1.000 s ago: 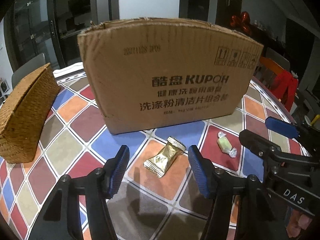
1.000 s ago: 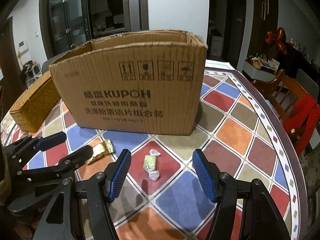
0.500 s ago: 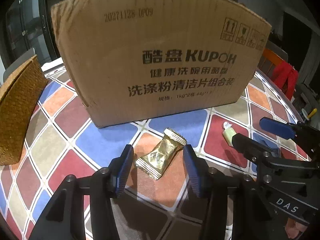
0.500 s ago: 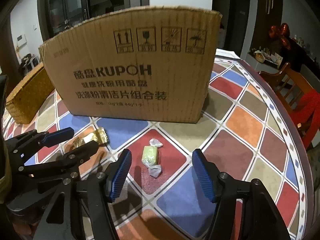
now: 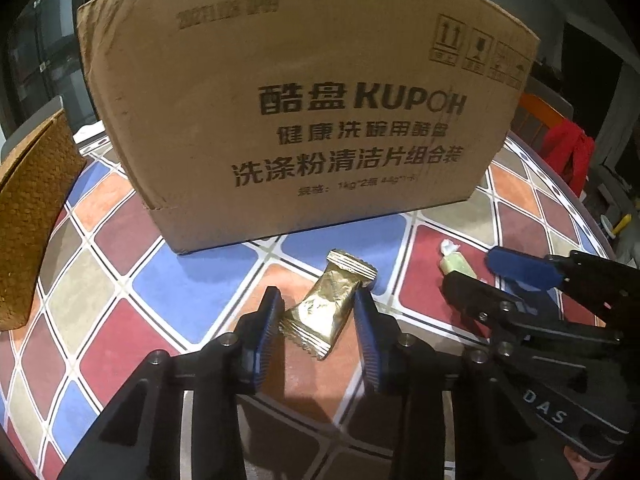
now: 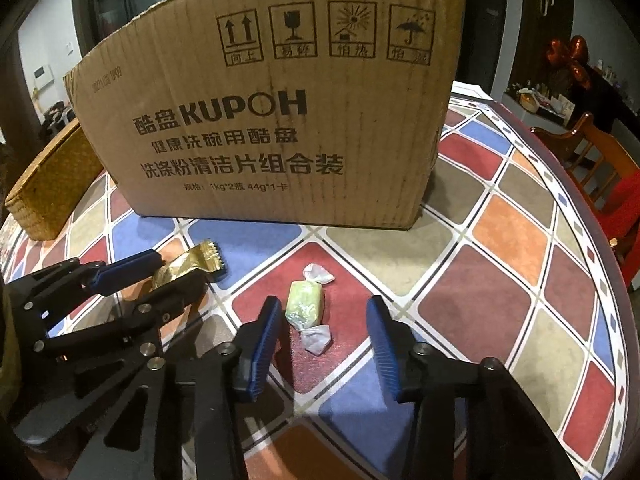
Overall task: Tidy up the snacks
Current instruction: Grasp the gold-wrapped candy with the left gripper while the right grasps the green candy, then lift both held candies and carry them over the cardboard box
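Left hand-held gripper [image 5: 316, 300] closing around crinkled gold foil snack [image 5: 326, 312], pale green wrapped candy [image 6: 306, 300]

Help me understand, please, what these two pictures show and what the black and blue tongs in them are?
The tongs are hand-held grippers, one in each of a person's hands; there is no robot arm. Each carries a wide-angle camera looking along its two blue-padded fingers, so one picture is from the left hand and one from the right.

On the tiled table stand a cardboard box and, off to the left, a woven basket.

The left gripper is closing around a gold packet; its pads look to be touching the wrapper, which lies on the table.

The right gripper is closing around a green candy; one pad is close beside it, the other clearly apart. Nothing is lifted yet.
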The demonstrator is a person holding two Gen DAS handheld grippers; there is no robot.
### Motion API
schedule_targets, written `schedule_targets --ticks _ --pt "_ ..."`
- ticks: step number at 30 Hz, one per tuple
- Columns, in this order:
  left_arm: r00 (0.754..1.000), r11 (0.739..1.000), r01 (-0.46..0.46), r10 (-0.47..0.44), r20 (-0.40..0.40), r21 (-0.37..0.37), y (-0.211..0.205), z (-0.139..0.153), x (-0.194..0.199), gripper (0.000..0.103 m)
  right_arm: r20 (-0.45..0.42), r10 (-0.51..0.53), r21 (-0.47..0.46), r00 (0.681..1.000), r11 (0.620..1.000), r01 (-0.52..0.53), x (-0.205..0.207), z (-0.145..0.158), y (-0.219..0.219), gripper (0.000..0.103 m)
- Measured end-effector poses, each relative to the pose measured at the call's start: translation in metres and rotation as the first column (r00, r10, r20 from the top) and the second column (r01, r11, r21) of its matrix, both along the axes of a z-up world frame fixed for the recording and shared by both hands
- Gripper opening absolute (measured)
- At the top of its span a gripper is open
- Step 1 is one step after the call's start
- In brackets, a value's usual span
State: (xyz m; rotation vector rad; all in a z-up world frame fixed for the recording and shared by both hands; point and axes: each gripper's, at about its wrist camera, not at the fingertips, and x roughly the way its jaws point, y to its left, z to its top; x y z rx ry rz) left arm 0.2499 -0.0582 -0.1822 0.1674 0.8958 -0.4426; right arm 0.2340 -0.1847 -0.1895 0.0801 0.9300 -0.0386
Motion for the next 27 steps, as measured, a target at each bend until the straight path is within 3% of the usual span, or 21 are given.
schedule_targets --ticks 5,7,27 --pt "1.0 1.0 0.002 -0.002 0.005 -0.004 -0.003 0.0 -0.002 0.033 0.001 0.007 -0.003 1.0 1.0 -0.007 0.002 -0.002 0.0 0.024" --pt "1.0 1.0 -0.003 0.003 0.005 -0.009 -0.003 0.0 -0.002 0.032 0.002 0.008 -0.001 1.0 1.0 -0.008 0.002 -0.003 -0.001 0.022" --pt "0.997 0.997 -0.075 0.075 0.034 -0.01 0.012 0.023 -0.008 0.03 0.051 0.018 -0.001 0.999 1.0 -0.018 -0.006 0.017 0.001 0.022"
